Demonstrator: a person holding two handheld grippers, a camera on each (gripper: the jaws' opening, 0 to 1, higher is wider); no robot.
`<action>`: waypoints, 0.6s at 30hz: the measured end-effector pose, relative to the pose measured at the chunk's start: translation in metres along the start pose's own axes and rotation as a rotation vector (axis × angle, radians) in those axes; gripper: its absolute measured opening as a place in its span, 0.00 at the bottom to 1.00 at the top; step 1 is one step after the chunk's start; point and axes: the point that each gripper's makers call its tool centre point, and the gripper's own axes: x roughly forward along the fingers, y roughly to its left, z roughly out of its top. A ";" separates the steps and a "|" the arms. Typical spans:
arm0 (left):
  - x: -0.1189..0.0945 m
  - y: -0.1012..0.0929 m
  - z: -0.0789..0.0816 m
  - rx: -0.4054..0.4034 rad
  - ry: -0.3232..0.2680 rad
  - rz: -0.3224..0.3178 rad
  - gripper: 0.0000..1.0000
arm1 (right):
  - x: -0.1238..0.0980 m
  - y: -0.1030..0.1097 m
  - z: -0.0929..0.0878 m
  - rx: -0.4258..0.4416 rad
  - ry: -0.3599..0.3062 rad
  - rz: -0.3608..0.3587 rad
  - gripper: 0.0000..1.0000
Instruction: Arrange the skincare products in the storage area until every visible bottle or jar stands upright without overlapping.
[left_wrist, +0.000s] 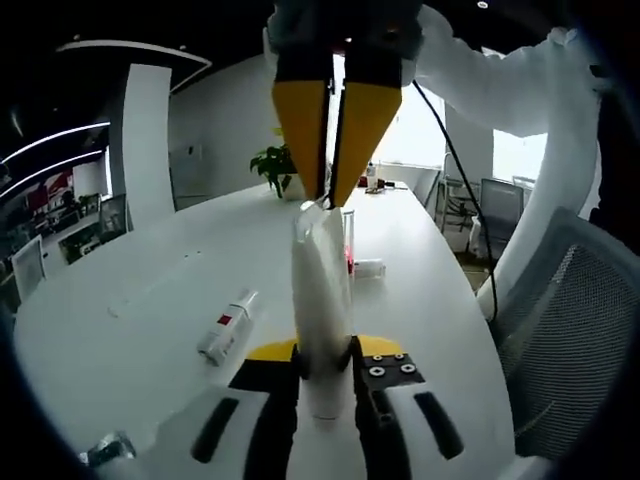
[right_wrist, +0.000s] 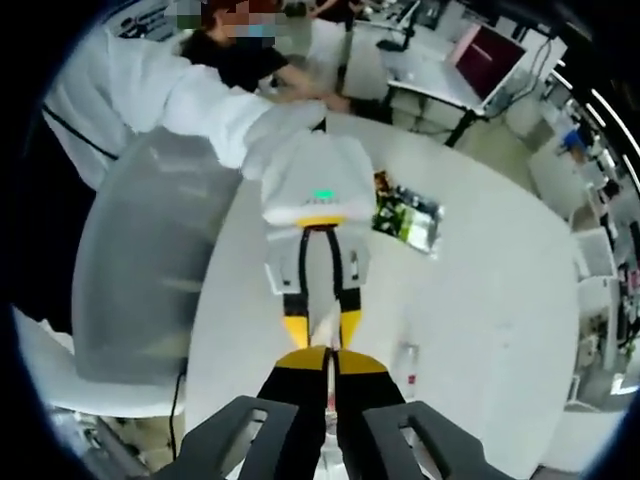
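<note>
In the left gripper view, the left gripper (left_wrist: 325, 375) is clamped on a tall white plastic tube (left_wrist: 320, 300), which rises between its black-and-yellow jaws above the middle of the long white table (left_wrist: 120, 320), while the right gripper (left_wrist: 330, 195) reaches down from above with its yellow jaws nearly together on the tube's top end. A small white bottle with a red label (left_wrist: 228, 326) lies on its side on the table toward one long edge, and another small white bottle (left_wrist: 368, 268) lies farther along near the opposite edge. In the right gripper view, the two grippers meet tip to tip over the table edge, with a green printed packet (right_wrist: 408, 220) lying flat on the surface beyond them.

Left gripper (left_wrist: 325, 375) and right gripper (left_wrist: 331, 195), tip to tip, both clamp something white.
</note>
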 end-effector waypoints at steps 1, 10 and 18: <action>-0.001 0.000 -0.001 0.000 0.001 0.001 0.18 | 0.001 -0.001 0.000 0.005 0.001 0.002 0.00; -0.002 -0.002 -0.003 -0.001 0.007 0.002 0.18 | 0.014 0.004 -0.004 0.031 0.068 0.049 0.00; 0.008 0.004 -0.001 0.004 0.001 -0.001 0.19 | 0.011 -0.003 -0.014 0.109 0.083 0.047 0.00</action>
